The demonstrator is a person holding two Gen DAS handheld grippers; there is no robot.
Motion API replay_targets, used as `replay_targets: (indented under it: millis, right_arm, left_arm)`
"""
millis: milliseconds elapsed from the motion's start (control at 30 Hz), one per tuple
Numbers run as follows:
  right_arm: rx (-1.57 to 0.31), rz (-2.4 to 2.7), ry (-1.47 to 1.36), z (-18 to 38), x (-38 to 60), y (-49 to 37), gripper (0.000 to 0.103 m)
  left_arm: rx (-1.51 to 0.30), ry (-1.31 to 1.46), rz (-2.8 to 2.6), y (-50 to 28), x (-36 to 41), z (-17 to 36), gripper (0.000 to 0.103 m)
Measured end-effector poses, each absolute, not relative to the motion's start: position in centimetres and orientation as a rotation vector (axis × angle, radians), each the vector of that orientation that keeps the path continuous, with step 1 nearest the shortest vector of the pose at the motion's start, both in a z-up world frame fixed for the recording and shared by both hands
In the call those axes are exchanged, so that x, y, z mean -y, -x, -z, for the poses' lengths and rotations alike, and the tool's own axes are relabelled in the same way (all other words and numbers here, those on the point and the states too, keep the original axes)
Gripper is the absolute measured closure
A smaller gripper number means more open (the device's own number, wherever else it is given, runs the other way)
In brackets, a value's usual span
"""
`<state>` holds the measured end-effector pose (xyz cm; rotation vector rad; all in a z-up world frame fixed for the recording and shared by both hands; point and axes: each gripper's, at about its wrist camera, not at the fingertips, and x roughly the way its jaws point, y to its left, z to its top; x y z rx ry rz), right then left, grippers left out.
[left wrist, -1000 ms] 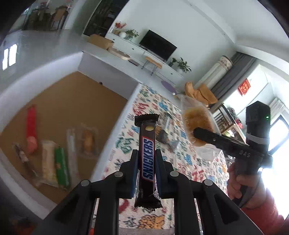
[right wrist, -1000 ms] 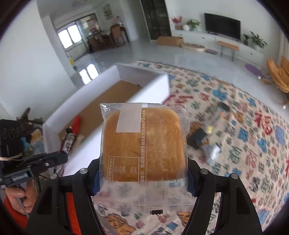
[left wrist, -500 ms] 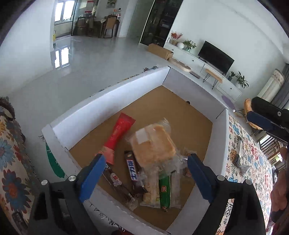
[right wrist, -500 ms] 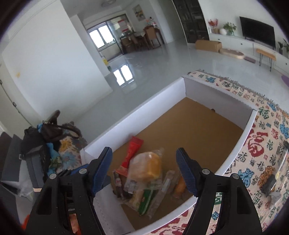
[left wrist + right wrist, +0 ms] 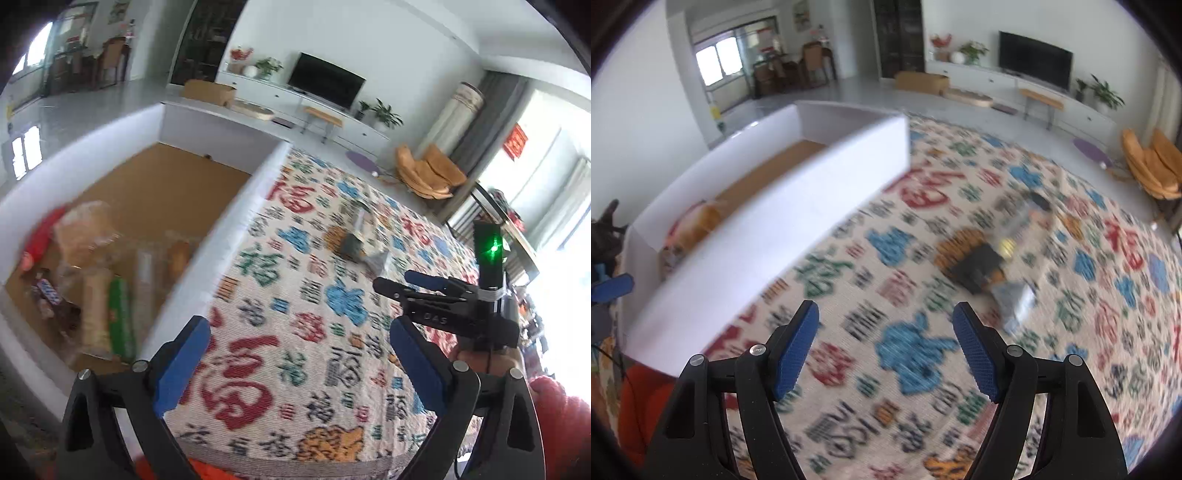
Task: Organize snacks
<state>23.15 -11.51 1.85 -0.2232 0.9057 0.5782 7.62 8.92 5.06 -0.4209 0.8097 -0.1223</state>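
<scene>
Left gripper (image 5: 299,363): jaws spread, empty, over the patterned cloth (image 5: 314,332).
Right gripper (image 5: 886,347): spread, empty, aimed at loose snacks (image 5: 982,269), likely next pick.
Box (image 5: 221,236): holds the sorted snacks (image 5: 96,277), bunched at one end.

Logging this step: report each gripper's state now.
Left gripper: open, holding nothing.
Right gripper: open, holding nothing.

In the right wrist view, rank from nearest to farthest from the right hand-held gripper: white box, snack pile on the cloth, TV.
1. White box, left of the right hand-held gripper.
2. Snack pile, ahead and to the right.
3. TV, at the far wall.
</scene>
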Motion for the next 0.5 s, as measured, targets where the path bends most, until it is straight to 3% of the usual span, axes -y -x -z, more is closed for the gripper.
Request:
replay_targets:
  millis: [200,500]
  right_arm:
    - [-0.951,-0.364,0.161,3.3,22.2,-21.2,0.025]
    - [-0.897,-0.277,0.165,5.4,27.1,-19.2,0.025]
  left_arm:
    - [-0.921,0.302,0.141,-10.5,-1.4,-0.7,0.005]
    - [-0.986,0.248,0.016,-14.0,0.0,4.5,0.005]
